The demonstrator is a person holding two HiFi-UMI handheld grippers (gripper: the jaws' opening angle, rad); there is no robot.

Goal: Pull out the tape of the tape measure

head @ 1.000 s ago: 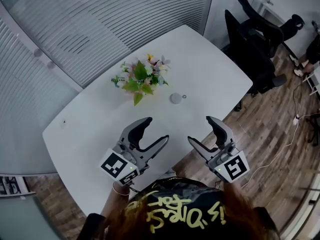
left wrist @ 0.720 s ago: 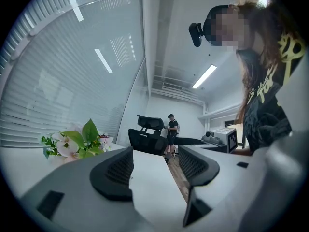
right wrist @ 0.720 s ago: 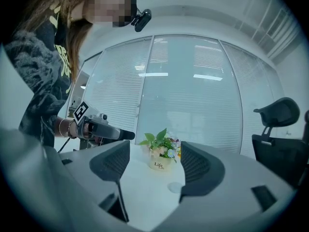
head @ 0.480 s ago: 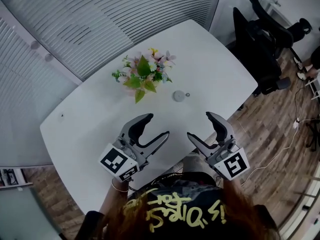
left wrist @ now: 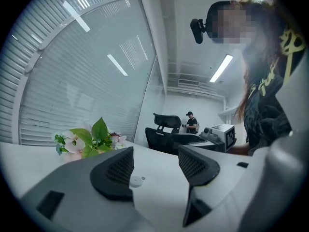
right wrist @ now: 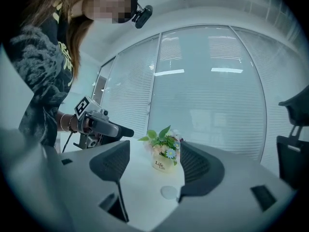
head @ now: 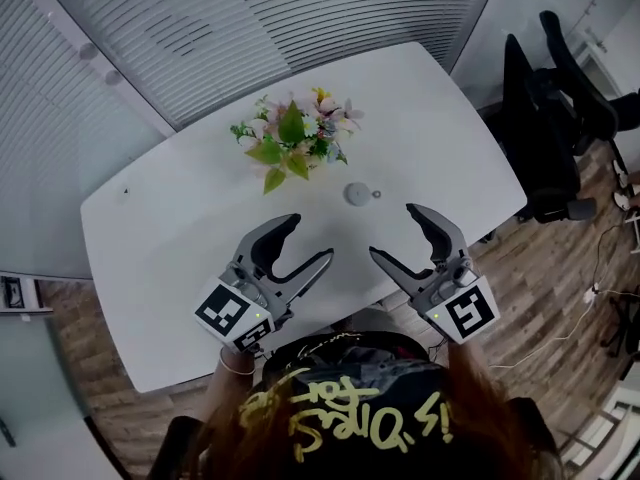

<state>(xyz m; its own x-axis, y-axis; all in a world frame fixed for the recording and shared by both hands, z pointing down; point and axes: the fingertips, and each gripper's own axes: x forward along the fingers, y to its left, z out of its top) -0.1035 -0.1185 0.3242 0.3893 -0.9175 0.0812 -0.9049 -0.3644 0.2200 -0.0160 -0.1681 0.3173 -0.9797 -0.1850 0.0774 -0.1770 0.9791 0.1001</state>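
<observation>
Head view, change: both grippers have come forward over the last second. The right gripper (head: 395, 233), which was hanging mostly off the near edge of the table (head: 170, 218), now has its jaws over the tabletop. The left gripper (head: 309, 238) has moved in a little too.
Jaws: the left gripper's are spread wide with nothing between them, and the right gripper's are also released and empty.
Tape measure: a small round grey case (head: 357, 193) lying flat on the table just beyond the two grippers, between them and near the flower pot (head: 295, 138). It has not moved, and no tape is drawn out.
Meaning for task: this looks like the approach only, with nothing gripped yet. Likely one gripper steadies the case while the other takes the tab.
Edges: the near table edge lies under the grippers' bodies, and the case sits well in from every edge.
Open room: there is bare tabletop on both sides of the case. The flower pot behind it is the only obstacle, and the office chair (head: 545, 118) stands well apart, off the right end.
</observation>
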